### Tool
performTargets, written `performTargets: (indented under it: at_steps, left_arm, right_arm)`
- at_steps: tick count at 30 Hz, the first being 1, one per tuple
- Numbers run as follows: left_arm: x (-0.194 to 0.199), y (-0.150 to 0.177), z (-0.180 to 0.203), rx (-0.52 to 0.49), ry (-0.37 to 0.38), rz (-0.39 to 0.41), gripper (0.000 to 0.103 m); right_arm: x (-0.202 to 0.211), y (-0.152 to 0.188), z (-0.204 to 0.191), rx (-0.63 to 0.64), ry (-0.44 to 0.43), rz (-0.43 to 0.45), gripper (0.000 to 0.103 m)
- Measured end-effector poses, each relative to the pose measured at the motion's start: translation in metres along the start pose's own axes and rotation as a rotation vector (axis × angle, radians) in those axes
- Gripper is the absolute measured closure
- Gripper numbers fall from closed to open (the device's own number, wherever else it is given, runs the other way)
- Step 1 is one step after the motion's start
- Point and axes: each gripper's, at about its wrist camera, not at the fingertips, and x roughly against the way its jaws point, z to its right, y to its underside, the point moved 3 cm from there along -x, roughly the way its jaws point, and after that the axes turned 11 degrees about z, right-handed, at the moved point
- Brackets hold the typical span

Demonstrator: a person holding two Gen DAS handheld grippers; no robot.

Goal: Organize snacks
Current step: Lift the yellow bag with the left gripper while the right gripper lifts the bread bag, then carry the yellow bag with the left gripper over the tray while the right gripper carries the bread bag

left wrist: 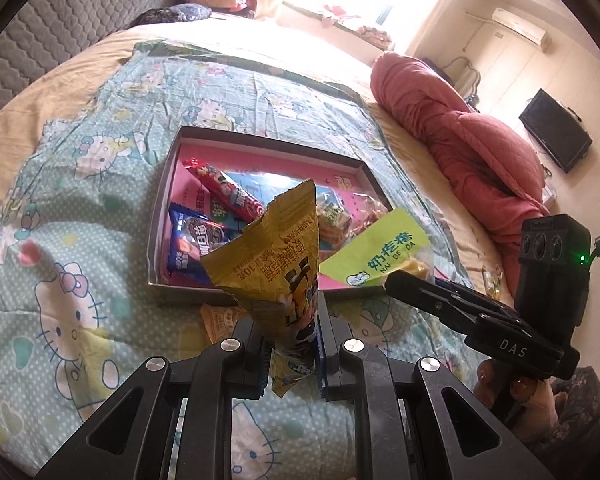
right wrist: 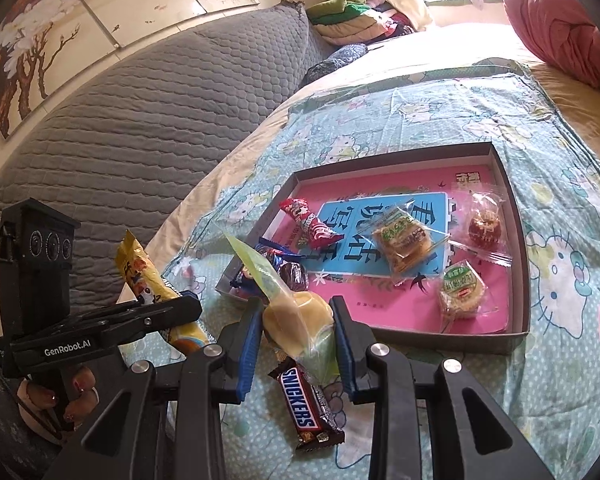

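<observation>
My left gripper (left wrist: 293,354) is shut on a yellow snack packet (left wrist: 272,256), held upright just before the near edge of a shallow pink-bottomed box (left wrist: 260,144). It shows at the left of the right wrist view (right wrist: 156,280). My right gripper (right wrist: 296,328) is shut on a clear packet with a green label and pale yellow candy (right wrist: 296,316), near the box's corner (right wrist: 516,336); it shows in the left wrist view (left wrist: 380,252). The box holds a red stick packet (left wrist: 224,192), a blue cookie packet (left wrist: 192,248) and several wrapped cakes (right wrist: 404,244). A Snickers bar (right wrist: 306,408) lies on the bedspread below my right gripper.
The box sits on a Hello Kitty bedspread (left wrist: 76,208). A pink rolled quilt (left wrist: 480,136) lies to the right, a grey padded headboard (right wrist: 120,140) to the left. An orange wrapper (left wrist: 220,320) lies on the bedspread by the box's near edge.
</observation>
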Motion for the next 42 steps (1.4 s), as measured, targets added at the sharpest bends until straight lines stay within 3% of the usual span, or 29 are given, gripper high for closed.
performTargets:
  at_steps: [42]
  left_arm:
    - [-0.026,-0.039,-0.028,0.05,-0.029,0.069,0.085]
  right_arm:
    - [0.0,-0.031,0.03,-0.044,0.057,0.082,0.069]
